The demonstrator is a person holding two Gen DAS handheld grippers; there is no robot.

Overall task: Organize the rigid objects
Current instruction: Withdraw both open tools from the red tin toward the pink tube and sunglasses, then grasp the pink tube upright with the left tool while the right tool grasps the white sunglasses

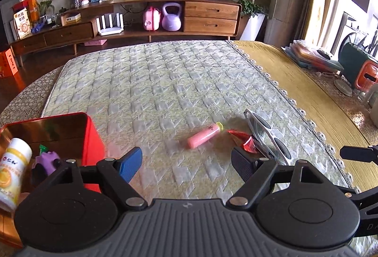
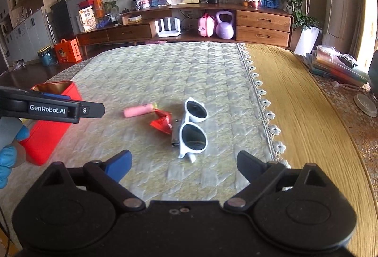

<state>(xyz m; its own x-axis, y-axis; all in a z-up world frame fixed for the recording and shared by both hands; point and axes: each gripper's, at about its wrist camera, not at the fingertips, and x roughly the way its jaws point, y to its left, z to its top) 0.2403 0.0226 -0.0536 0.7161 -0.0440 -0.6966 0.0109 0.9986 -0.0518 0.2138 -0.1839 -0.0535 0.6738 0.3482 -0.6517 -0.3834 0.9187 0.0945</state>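
From your left wrist camera, your left gripper (image 1: 186, 163) stands with its jaws wide apart and nothing between them, hovering over the quilted mat (image 1: 165, 82) that covers the counter. Ahead of it, slightly right, a pink tube (image 1: 204, 135) with a yellow cap lies on its side on the mat. Just to the right of the tube sits a crumpled red foil wrapper (image 1: 246, 144), and touching that wrapper's far side is a pair of white sunglasses (image 1: 267, 134), lying lenses up. At your lower left stands an open red box (image 1: 92, 136); inside it you can see a white bottle with a yellow label (image 1: 11, 167) and a purple toy (image 1: 47, 160).

From your right wrist camera, your right gripper (image 2: 184, 164) is also spread open and empty, its fingertips just short of the white sunglasses (image 2: 193, 128), which lie directly ahead. The red foil wrapper (image 2: 161, 122) rests against their left side, a small dark flat thing between the two that you cannot make out. The pink tube (image 2: 138, 111) lies beyond the wrapper to the left. Further left, the red box (image 2: 47, 134) sits on the mat, partly hidden by your other gripper's body, with a blue-gloved hand (image 2: 9, 157) at the frame's edge.
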